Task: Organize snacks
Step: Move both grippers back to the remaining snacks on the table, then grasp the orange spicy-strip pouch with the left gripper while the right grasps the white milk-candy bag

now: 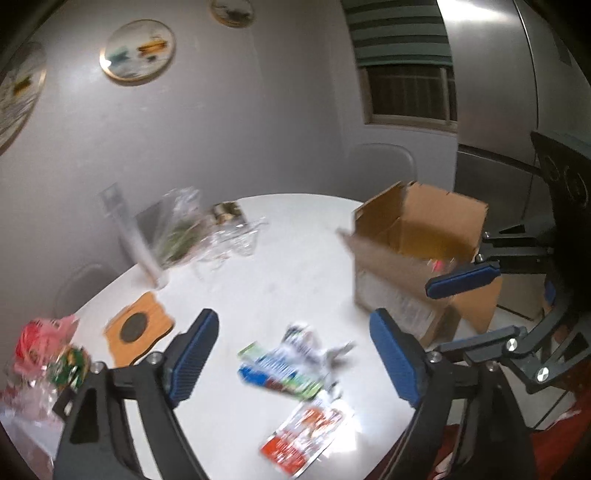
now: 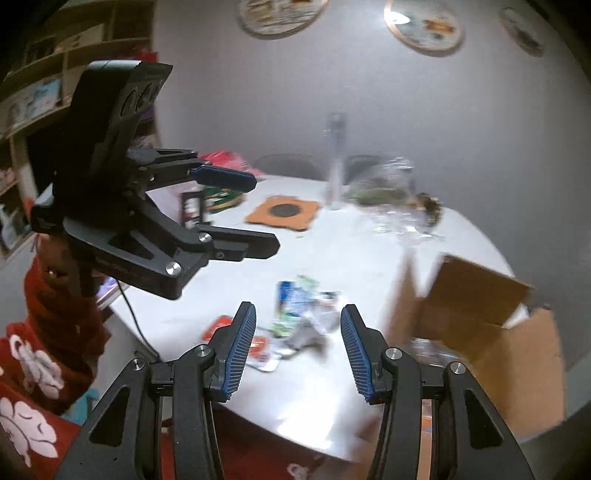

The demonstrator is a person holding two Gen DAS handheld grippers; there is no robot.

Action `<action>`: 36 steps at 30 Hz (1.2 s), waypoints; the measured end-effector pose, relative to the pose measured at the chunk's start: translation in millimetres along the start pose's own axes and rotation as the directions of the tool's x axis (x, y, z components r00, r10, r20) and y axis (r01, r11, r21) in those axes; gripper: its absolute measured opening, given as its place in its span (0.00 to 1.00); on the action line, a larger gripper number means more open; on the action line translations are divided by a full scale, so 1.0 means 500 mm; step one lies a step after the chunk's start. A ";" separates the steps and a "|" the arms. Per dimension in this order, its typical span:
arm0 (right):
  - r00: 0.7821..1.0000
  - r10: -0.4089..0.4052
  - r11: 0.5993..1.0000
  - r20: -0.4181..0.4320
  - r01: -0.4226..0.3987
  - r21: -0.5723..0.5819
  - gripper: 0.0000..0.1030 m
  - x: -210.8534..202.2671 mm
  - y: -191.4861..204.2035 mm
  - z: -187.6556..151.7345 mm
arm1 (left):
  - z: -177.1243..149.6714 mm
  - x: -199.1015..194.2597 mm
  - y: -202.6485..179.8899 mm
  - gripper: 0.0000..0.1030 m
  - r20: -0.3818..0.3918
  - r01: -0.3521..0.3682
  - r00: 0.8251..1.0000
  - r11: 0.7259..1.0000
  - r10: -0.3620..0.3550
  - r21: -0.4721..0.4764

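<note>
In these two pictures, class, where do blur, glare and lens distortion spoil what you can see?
Left wrist view: motion blur smears the snack packets and cardboard box, while the left gripper stays sharp; fisheye bends the wall, corners go black. Right wrist view: packets and box smeared likewise, glare whitens the table near edge, lamp reflection on a wall plate.

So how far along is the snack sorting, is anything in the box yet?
Something pinkish shows inside the cardboard box, too blurred to identify. Nothing is in hand: the left gripper and right gripper are both open and empty. Left on the table: the blue-green packets and the red packet.
</note>
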State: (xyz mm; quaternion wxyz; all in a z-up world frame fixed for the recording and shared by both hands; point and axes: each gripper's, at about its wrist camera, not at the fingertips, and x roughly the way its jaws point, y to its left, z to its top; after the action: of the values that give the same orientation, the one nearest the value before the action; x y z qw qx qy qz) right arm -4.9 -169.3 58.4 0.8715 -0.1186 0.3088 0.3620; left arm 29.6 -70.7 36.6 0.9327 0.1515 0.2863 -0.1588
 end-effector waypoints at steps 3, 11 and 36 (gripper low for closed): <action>0.999 0.024 1.000 -0.025 -0.024 -0.006 0.43 0.045 0.035 -0.008 | -0.061 -0.003 0.026 0.81 -0.007 -0.007 1.000 1.000 0.006 -0.022; 0.998 -0.001 0.997 -0.069 0.006 0.079 0.51 0.182 0.043 -0.095 | -0.227 0.075 0.045 0.82 -0.112 0.065 0.991 0.995 -0.073 -0.079; 0.991 -0.131 0.964 -0.020 0.132 0.233 0.21 0.350 -0.085 -0.136 | -0.339 0.204 0.023 0.67 -0.218 0.174 0.956 0.977 -0.197 -0.122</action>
State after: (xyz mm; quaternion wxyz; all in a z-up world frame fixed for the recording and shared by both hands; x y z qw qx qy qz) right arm 89.9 -131.0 -104.4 0.9007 -0.0363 0.3428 0.2644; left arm 31.8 -18.4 -154.4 0.8810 0.0936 0.4123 -0.2123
